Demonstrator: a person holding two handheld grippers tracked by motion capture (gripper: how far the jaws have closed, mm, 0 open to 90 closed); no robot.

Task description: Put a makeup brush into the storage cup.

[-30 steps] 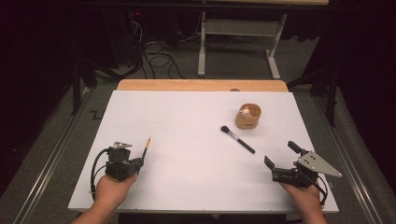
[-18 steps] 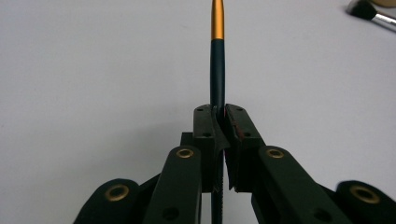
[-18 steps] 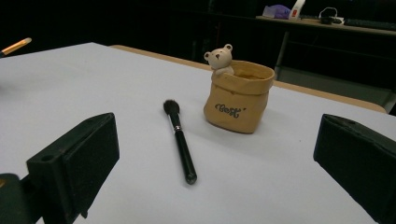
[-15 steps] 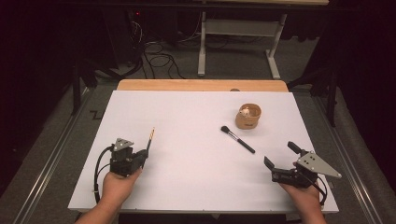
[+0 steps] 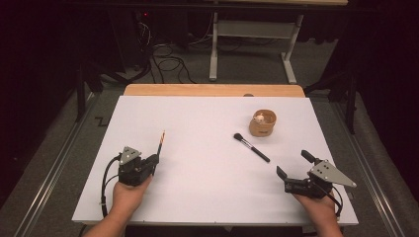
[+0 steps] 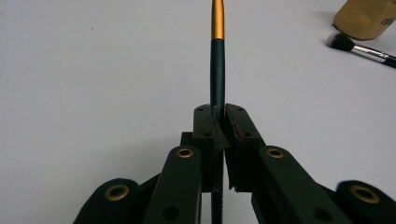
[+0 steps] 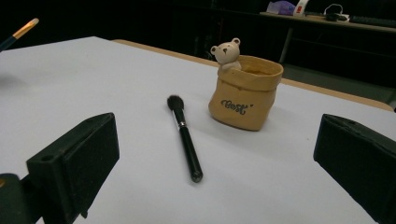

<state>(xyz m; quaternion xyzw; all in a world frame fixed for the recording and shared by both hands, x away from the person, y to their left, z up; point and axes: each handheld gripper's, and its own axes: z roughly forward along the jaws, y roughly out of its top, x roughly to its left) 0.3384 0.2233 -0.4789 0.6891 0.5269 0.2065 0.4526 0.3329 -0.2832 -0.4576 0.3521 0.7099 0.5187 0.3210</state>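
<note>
Table w/ white top carries everything: tan bear pot far right, black makeup brush lying flat just in front of it, apart from it. Your right gripper sits near edge w/ jaws spread wide & empty, and the brush's handle end points back toward it, bristles away, so that hand's nearer. Your left gripper is clenched on a thin dark pencil, gold tip fwd, well apart from the pot.

Tan sack-shaped pot: dark script on front, reads roughly "Best"; exact letters unclear.
</note>
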